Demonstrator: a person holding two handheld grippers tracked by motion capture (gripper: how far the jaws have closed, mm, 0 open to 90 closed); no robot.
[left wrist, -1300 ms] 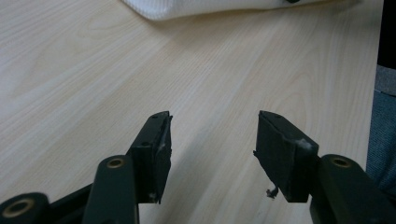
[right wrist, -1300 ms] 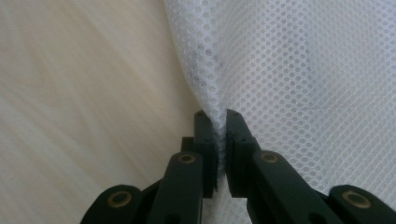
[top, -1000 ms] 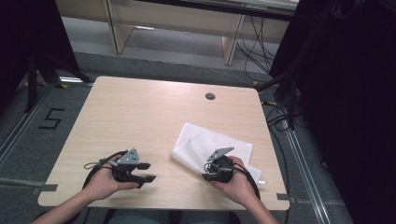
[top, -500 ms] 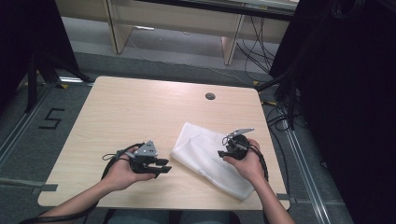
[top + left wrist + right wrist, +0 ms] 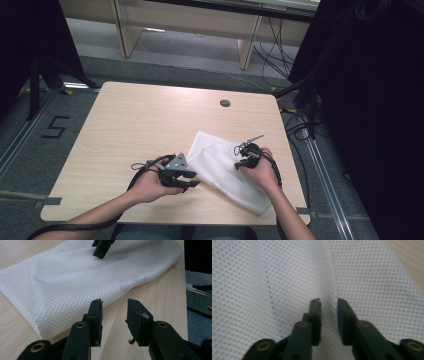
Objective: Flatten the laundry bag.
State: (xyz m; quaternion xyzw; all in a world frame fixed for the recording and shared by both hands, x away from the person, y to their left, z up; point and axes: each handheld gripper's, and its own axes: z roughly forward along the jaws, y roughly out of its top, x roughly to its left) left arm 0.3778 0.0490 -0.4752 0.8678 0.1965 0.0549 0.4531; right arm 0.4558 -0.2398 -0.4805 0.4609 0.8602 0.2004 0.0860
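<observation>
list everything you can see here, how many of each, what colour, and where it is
mesh bag: 1, white, lying flat on the table's near right part
table: 1, light wood
cable hole: 1, dark, far right of the tabletop
floor mark 5: 1, black, left of the table
left claw: 1, black, jaws apart at the bag's near edge, nothing between them
right claw: 1, black, pinching a raised fold of the bag

Light wood-laminate desk (image 5: pixel 150 120) with a round dark cable grommet (image 5: pixel 225 103) near its far edge. Grey carpeted floor (image 5: pixel 45 145) bears a black taped numeral "5" (image 5: pixel 55 127). Pale wooden furniture legs (image 5: pixel 125 30) stand beyond; black cables (image 5: pixel 300 125) trail along the right; dark drapes (image 5: pixel 370 100) flank both sides.
</observation>
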